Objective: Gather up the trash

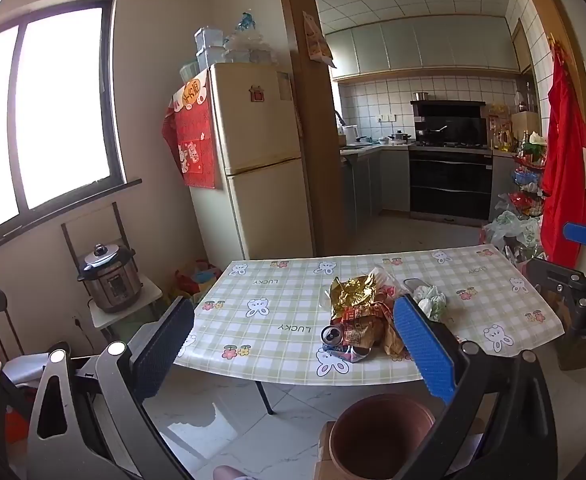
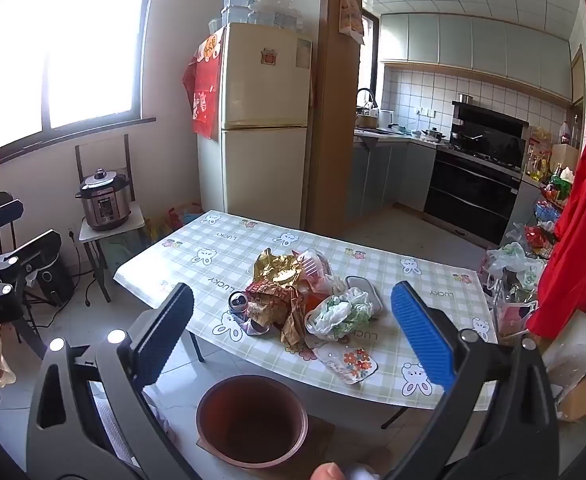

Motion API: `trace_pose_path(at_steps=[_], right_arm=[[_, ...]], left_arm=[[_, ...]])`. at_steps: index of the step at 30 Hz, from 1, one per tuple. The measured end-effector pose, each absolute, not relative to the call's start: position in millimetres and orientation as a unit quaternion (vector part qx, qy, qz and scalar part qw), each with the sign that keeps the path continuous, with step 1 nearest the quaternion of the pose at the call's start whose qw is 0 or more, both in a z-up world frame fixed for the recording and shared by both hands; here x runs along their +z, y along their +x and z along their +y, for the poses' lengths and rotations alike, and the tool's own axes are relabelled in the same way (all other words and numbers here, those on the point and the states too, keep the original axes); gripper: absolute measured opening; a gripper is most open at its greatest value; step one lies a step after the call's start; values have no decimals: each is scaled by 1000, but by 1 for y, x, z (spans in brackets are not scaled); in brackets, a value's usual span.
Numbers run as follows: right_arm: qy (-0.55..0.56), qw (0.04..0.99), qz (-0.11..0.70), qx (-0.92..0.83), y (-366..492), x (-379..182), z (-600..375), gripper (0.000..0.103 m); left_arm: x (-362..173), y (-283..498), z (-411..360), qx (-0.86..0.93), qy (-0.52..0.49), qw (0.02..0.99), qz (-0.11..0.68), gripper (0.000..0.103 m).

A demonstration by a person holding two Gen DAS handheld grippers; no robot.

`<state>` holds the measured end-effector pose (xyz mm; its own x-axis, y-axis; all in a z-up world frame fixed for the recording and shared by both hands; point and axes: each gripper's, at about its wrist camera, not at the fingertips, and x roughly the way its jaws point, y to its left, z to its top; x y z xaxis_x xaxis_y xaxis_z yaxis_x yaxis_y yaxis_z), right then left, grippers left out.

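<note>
A pile of trash lies on the table with the checked bunny cloth (image 1: 277,312) (image 2: 197,248): a gold foil wrapper (image 1: 351,294) (image 2: 277,270), a crushed can (image 1: 339,344) (image 2: 243,310), a crumpled white-green plastic bag (image 1: 431,300) (image 2: 343,312), a flat floral packet (image 2: 347,362). A brown bin (image 1: 377,436) (image 2: 251,420) stands on the floor below the near table edge. My left gripper (image 1: 293,344) is open and empty, short of the pile. My right gripper (image 2: 293,336) is open and empty, above the near edge.
A cream fridge (image 1: 253,160) (image 2: 265,120) stands behind the table. A pressure cooker (image 1: 109,280) (image 2: 103,200) sits on a small stand at the left. Plastic bags and a red cloth (image 2: 581,220) hang at the right. The other gripper (image 1: 581,280) shows at the right edge.
</note>
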<state>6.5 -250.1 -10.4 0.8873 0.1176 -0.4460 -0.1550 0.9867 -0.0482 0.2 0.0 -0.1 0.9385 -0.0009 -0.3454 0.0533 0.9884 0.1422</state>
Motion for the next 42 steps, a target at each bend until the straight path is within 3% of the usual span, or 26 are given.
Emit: trace_pose_path(at_steps=[42], right_arm=[[-44, 969, 232, 71, 4, -9, -250, 98]], left_arm=[[3, -1, 2, -16, 80, 982, 169, 98]])
